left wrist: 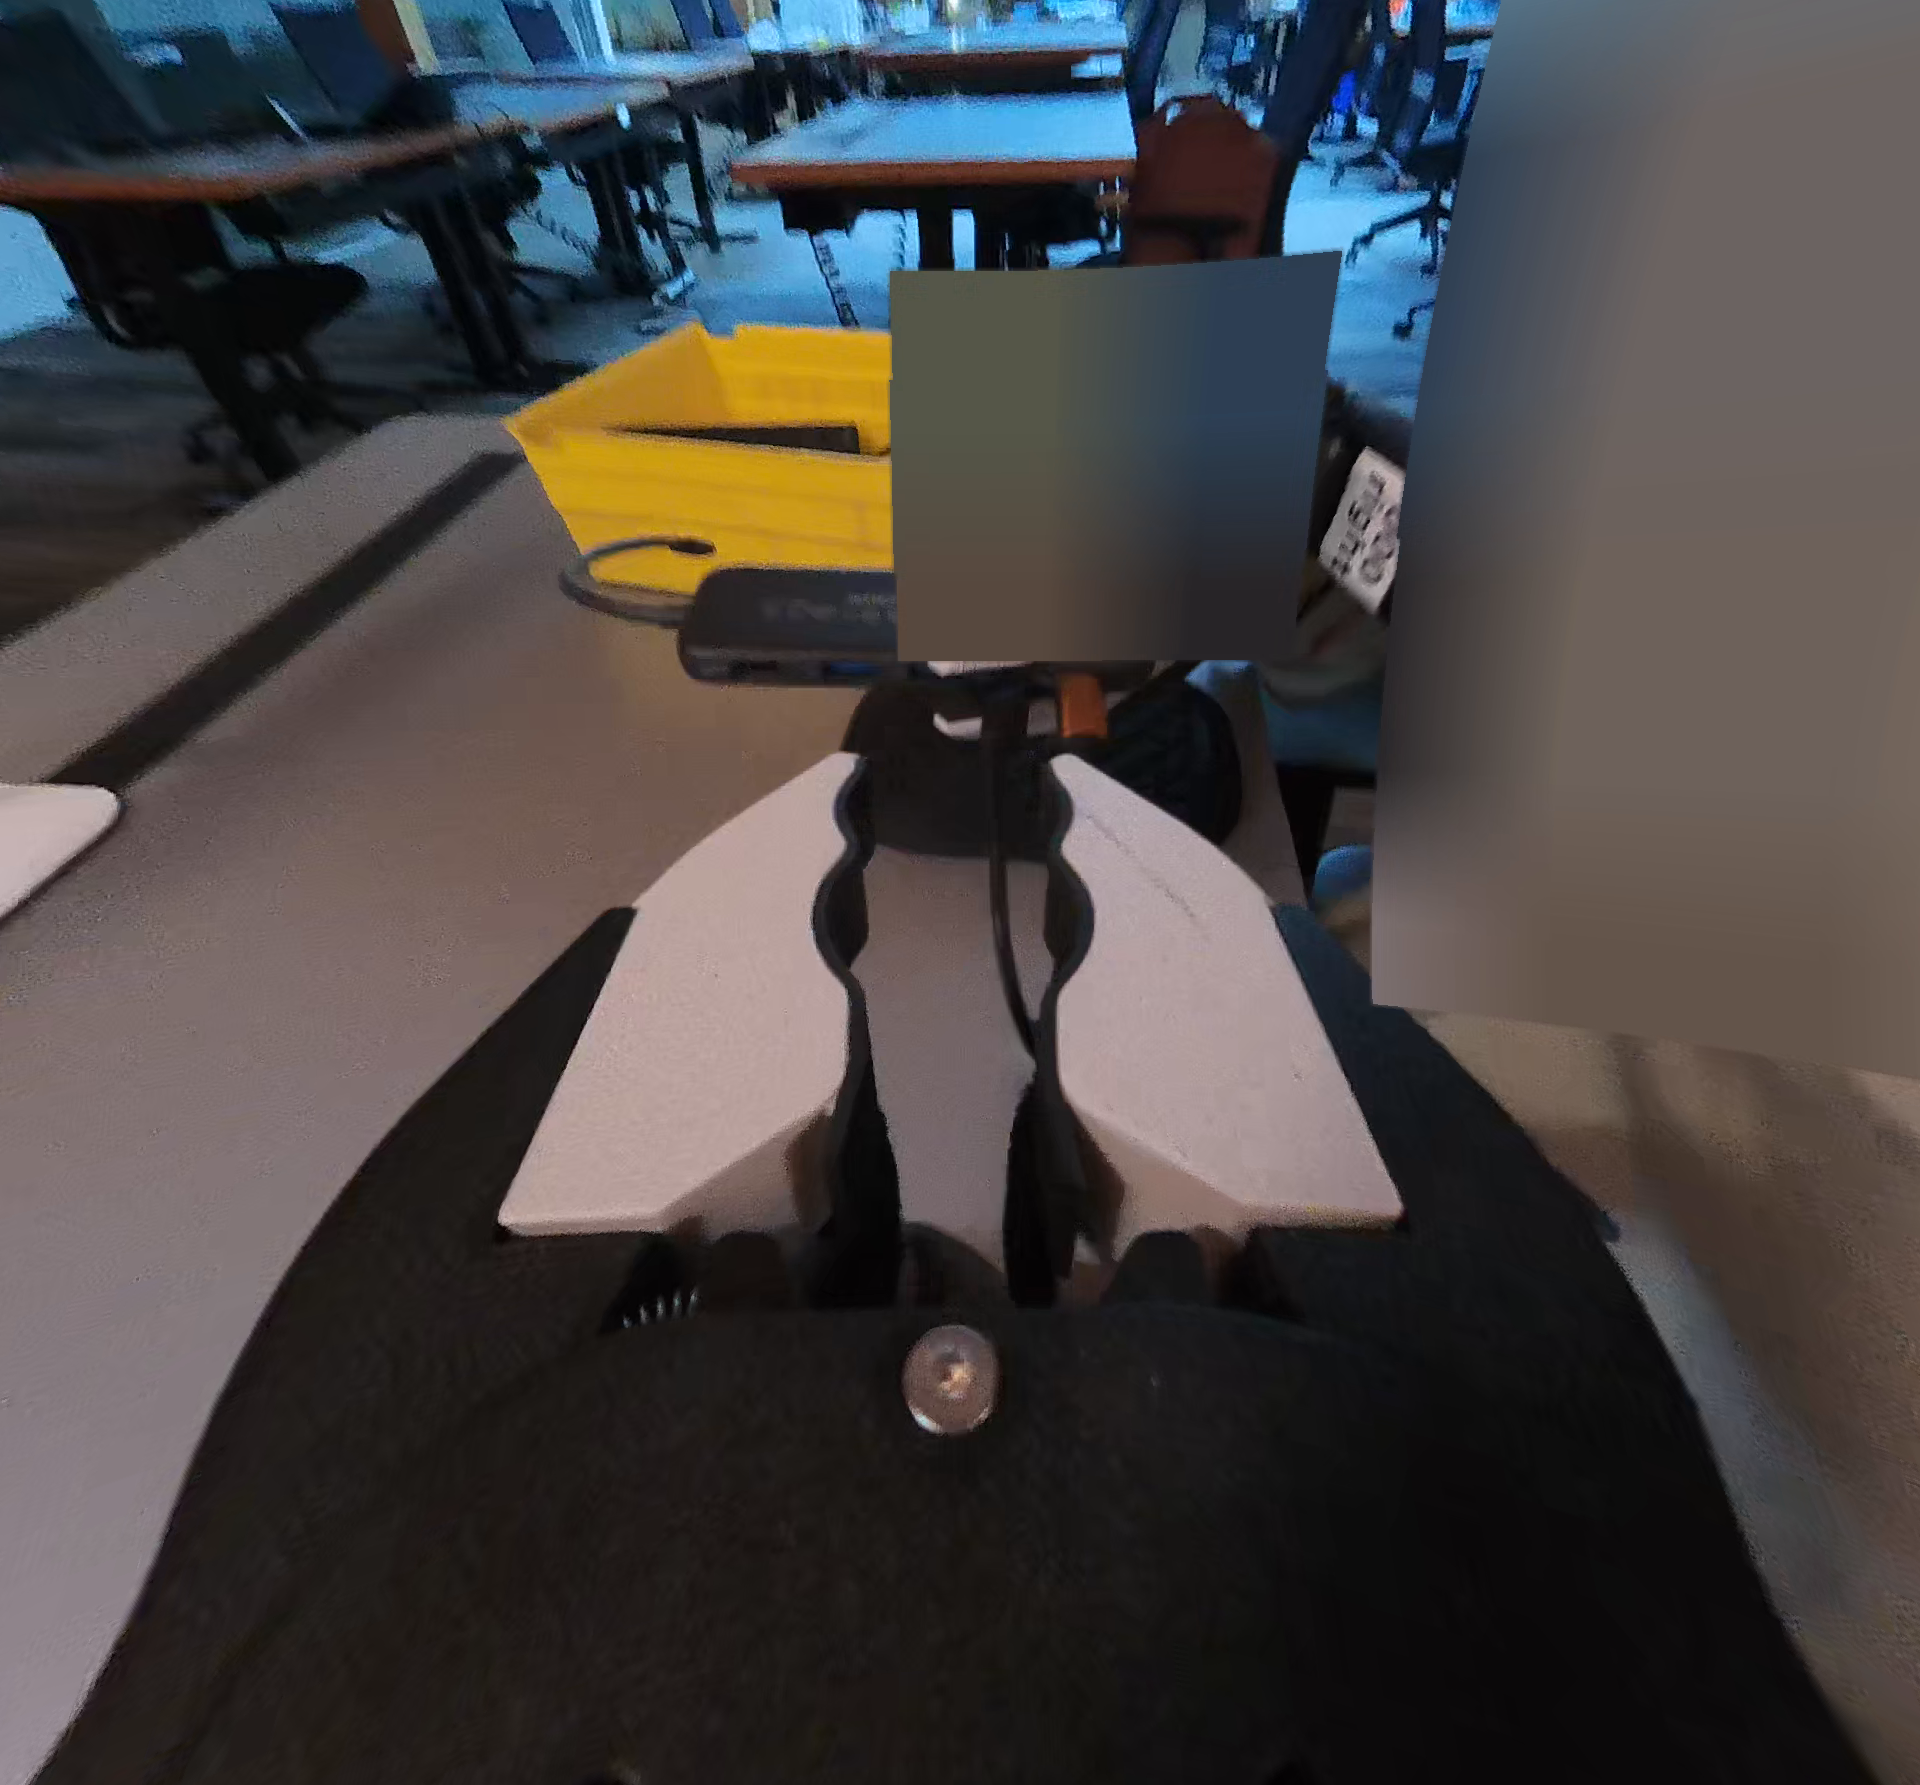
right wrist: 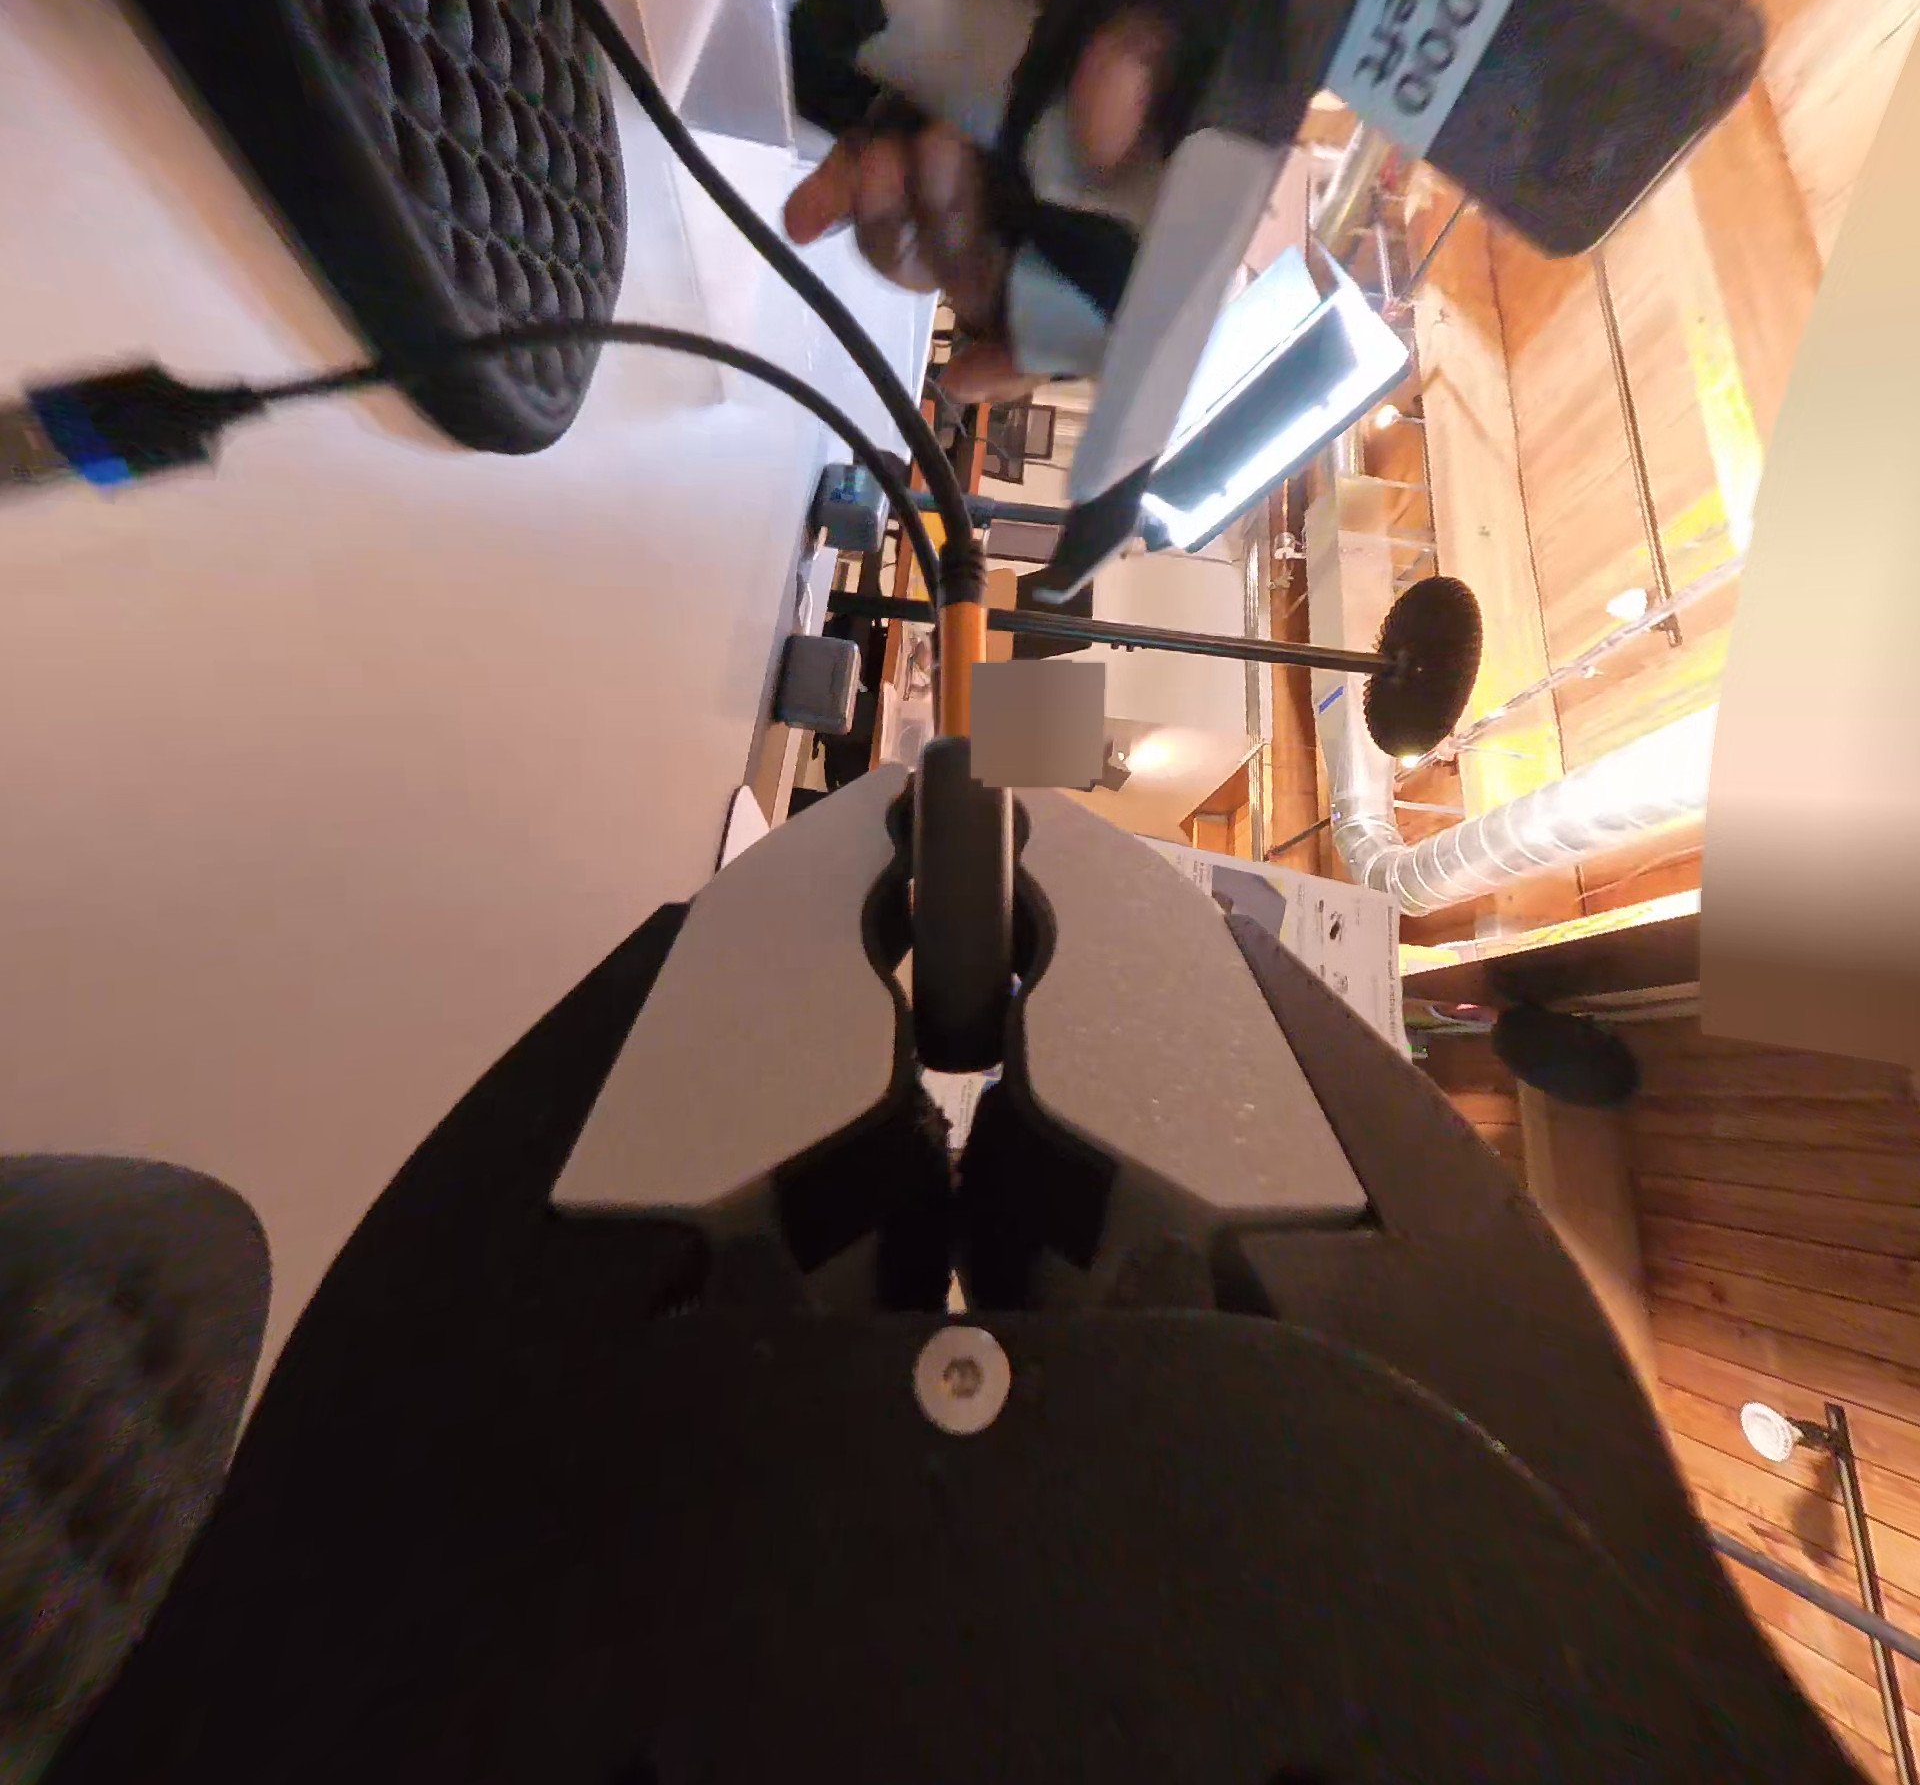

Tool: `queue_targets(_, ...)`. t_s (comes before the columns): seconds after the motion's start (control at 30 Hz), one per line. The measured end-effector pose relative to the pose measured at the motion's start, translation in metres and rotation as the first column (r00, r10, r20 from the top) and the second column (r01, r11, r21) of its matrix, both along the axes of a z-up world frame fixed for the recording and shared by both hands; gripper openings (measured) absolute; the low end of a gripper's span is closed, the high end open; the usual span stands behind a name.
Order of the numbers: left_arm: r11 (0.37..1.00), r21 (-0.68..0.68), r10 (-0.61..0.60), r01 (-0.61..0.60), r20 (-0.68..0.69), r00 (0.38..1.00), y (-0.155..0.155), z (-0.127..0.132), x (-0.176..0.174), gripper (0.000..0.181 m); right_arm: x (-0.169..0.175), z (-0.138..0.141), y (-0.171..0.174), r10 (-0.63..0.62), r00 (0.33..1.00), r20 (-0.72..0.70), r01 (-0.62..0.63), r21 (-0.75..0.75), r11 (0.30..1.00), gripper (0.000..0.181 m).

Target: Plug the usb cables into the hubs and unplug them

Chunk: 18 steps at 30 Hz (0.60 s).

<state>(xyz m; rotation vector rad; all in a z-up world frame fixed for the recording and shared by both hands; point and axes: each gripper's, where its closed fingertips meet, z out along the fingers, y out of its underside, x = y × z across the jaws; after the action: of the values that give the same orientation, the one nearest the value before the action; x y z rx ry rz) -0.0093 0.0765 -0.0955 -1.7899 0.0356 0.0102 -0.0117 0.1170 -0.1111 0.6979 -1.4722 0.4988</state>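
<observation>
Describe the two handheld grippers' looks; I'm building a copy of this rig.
Both match: the left gripper and the right gripper each have two pale grey wedge-shaped fingers with wavy black inner pads, on a broad black rounded body with one silver screw. From the right wrist view, the left gripper's black housing bears a pale label.

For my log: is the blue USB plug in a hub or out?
Out. The blue USB plug lies loose on the table, with no hub around its tip.

Dark hub [left wrist: 790,618]: right end masked by a grey patch. Yellow bin [left wrist: 707,457] likewise cut off. USB plug [right wrist: 99,431] clipped at left edge, motion-blurred. Far left gripper [right wrist: 1091,540] blurred; grip possibly closed, unclear.
</observation>
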Motion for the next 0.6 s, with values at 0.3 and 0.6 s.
queue_targets(0.3,0.992,0.027,-0.128,0.127,0.072,0.989,0.023,-0.026,0.014,0.004,0.003,0.002,-0.008,0.017,1.0,-0.009,-0.017,0.005,1.0,0.012)
queue_targets(0.6,0.991,0.092,-0.106,0.098,0.09,0.99,0.02,-0.019,0.009,0.004,-0.011,0.006,-0.001,-0.022,0.999,-0.041,0.023,0.012,1.0,0.011)
